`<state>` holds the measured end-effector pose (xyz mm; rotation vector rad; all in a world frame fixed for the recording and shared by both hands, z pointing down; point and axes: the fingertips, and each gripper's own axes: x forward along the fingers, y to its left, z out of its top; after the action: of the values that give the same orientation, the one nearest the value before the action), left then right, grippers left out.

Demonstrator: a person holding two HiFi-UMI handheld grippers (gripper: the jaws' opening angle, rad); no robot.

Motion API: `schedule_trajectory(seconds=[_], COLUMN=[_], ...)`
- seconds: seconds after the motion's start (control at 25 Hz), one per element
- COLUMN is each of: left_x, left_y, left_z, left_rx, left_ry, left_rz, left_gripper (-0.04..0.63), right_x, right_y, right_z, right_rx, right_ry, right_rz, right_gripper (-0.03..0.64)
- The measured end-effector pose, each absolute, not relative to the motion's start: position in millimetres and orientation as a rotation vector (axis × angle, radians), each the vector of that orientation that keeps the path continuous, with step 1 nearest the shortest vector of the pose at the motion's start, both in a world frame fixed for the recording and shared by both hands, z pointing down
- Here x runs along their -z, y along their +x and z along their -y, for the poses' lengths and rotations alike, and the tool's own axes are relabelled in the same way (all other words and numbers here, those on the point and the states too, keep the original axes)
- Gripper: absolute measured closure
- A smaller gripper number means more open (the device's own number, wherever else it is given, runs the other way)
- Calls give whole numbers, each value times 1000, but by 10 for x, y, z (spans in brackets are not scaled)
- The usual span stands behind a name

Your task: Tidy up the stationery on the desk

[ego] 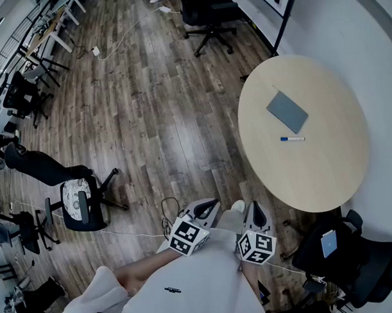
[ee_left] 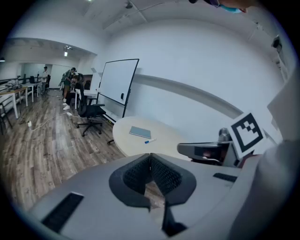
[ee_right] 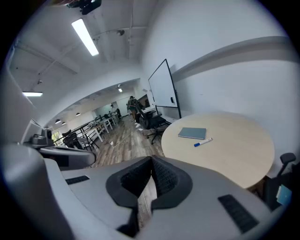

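A round beige desk [ego: 311, 163] carries a grey-blue notebook [ego: 287, 111] and, just nearer me, a white marker with a blue cap [ego: 292, 139]. The same notebook [ee_right: 192, 133] and marker [ee_right: 202, 141] lie ahead in the right gripper view, and the notebook [ee_left: 140, 132] and marker [ee_left: 150, 140] show small in the left gripper view. My left gripper [ego: 209, 206] and right gripper [ego: 255, 212] are held close to my body, well short of the desk. Both are shut with nothing between their jaws.
Black office chairs stand beyond the desk [ego: 210, 15], at my left [ego: 67, 180] and at the lower right [ego: 346, 254]. A whiteboard [ee_left: 117, 84] stands by the wall. Cables [ego: 123, 38] trail over the wooden floor. People stand far down the room [ee_left: 70, 82].
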<state>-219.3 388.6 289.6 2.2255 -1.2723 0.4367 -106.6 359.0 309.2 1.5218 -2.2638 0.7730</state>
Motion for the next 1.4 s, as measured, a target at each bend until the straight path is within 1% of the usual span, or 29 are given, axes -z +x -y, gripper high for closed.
schedule_trajectory(seconds=[0.12,0.28,0.68,0.84,1.08,1.28,1.4], left_x=[-2847,-2748,-2795,-2970,-2973,-3016,-3038], left_y=[-2132,-2005,-671,-424,-388,-258,-297], left_z=[-4275,-4398,-4623,-4634,-4588,-4416,-4154], left_rx=[-426,-407,-487,-521,-501,-486,-458], left_ry=[2214,2238,2310,2272,2211,2236,2239], left_rz=[1254,1287,1216,1244,1311,1277,1263], left_gripper=[575,575,575,575,575,575,575], right_x=[-3004,-2872,-2990,-3136,-3212,-3205,-3194], right_y=[-1098,-932,443,778,914,841,756], right_z=[-3870,-4037,-4488,-4483,-4498,-4242,-4033], right_rx=[-750,-714,-789,-814,-858,-842,-846], right_ry=[1498,1513,1591,1587,1548,1507,1491], right_rz=[2273,2302,2304,2329,2345,2367,2378], right_gripper=[583,583,581,581,581,581,581])
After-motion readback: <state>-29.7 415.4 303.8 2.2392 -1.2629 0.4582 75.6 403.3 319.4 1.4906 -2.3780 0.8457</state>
